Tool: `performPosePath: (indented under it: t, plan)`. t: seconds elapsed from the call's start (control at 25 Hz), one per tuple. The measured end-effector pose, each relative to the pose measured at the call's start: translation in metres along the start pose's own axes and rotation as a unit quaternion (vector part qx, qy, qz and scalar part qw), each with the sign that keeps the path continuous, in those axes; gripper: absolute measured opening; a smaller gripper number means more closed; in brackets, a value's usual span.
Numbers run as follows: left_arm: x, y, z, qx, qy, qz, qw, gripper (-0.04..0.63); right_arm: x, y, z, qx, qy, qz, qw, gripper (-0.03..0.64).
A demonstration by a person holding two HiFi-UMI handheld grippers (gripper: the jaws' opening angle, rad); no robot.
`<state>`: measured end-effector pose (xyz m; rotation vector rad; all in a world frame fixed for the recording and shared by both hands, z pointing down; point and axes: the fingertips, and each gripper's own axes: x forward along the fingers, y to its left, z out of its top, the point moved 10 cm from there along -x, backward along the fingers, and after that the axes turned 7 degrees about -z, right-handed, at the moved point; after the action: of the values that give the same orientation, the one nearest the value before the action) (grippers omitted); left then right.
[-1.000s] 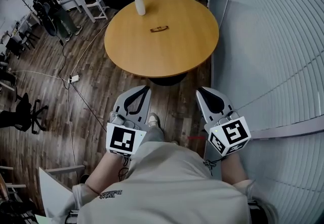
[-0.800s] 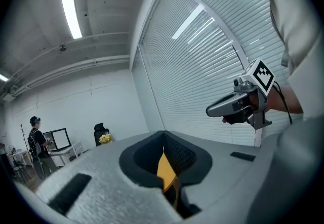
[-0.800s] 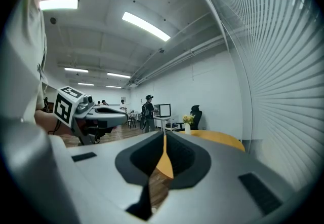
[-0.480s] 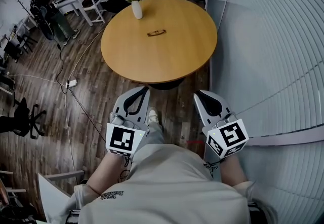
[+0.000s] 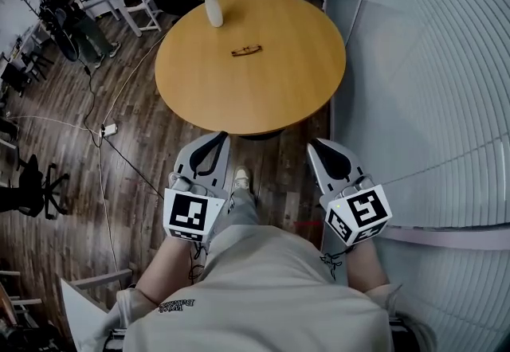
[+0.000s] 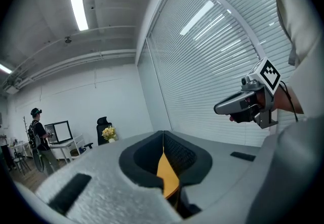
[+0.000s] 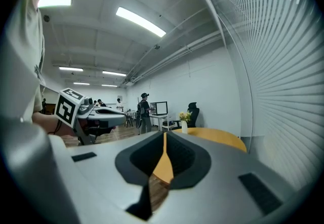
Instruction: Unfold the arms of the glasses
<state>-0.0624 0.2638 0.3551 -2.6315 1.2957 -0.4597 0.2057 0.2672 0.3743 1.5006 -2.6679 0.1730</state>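
The jaws of the left gripper (image 6: 163, 136) are seen pressed together at their tips, with nothing pinched between them; only a sliver of orange counter top is glimpsed through the hollow behind the tips. The jaws of the right gripper (image 7: 165, 136) are likewise closed on each other and hold nothing. Both grippers are held side by side in front of the person's body, roughly level, above the dark wood floor (image 5: 151, 143) and short of the counter's near edge. The glasses (image 5: 246, 50) are found lying on the round wooden counter (image 5: 271, 88), a little past its middle, well apart from both grippers; whether the arms are folded cannot be told at this size. A white vase of flowers (image 5: 213, 8) is stood near the counter's far edge, left of the glasses.
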Motion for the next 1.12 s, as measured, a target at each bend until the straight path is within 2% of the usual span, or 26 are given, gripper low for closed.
performPosePath:
  t: [0.12, 0.28, 0.44, 0.76, 1.12]
  plan:
    - [0.015, 0.016, -0.010, -0.003, 0.009, -0.006, 0.9999, 0.023, 0.020, -0.005, -0.003, -0.002, 0.009, -0.001, 1.000, 0.037]
    - [0.038, 0.046, -0.001, -0.008, 0.014, -0.014, 0.9998, 0.023, 0.051, -0.014, 0.019, -0.005, 0.021, -0.004, 1.000, 0.037]
    - [0.059, 0.074, -0.009, -0.014, 0.020, -0.028, 0.9993, 0.023, 0.086, -0.019, 0.024, -0.005, 0.027, -0.010, 1.000, 0.037]
    - [0.108, 0.157, -0.012, -0.019, 0.026, -0.054, 0.9980, 0.023, 0.176, -0.028, 0.050, -0.005, 0.043, -0.028, 0.999, 0.037]
    - [0.155, 0.237, -0.037, -0.024, 0.035, -0.077, 0.9961, 0.023, 0.271, -0.029, 0.061, -0.018, 0.064, -0.041, 0.997, 0.037]
